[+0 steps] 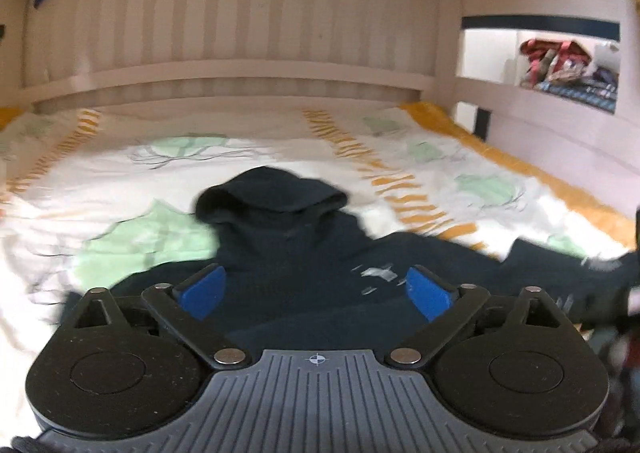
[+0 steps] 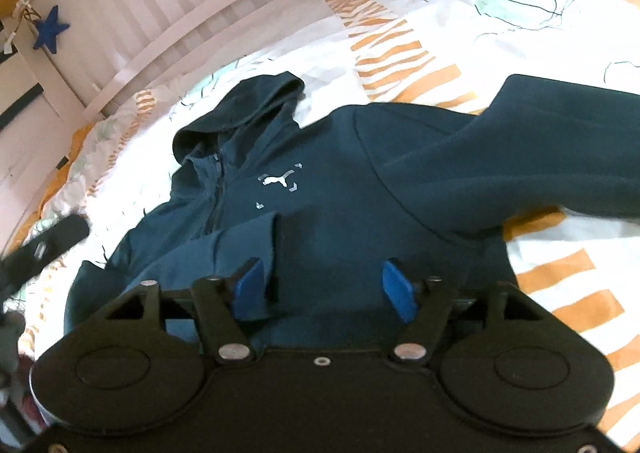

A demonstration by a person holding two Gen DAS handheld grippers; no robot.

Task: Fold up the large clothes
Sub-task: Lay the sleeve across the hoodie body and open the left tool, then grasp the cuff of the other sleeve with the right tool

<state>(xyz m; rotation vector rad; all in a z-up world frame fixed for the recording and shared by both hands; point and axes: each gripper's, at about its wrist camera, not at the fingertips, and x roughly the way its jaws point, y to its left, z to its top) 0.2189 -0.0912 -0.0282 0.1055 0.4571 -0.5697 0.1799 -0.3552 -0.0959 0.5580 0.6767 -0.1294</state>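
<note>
One dark navy zip-up hooded sweatshirt (image 2: 360,181) lies mid-frame, with one hood at upper left and one small white chest logo (image 2: 276,181). One white bedspread (image 2: 460,33) with green and orange print lies under it. One blue felt star (image 2: 50,33) hangs at upper left. Two hand-held grippers show: left (image 1: 316,289), right (image 2: 324,285), each with two blue fingertips.

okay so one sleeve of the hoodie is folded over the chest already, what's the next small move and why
Probably move the right gripper, whose jaws stand open with no cloth pinched, over to the other sleeve and grip near its cuff. That sleeve lies spread out sideways across the bedspread, while the folded sleeve already rests on the hoodie, so folding this one inward would likely match the two sides.
</note>
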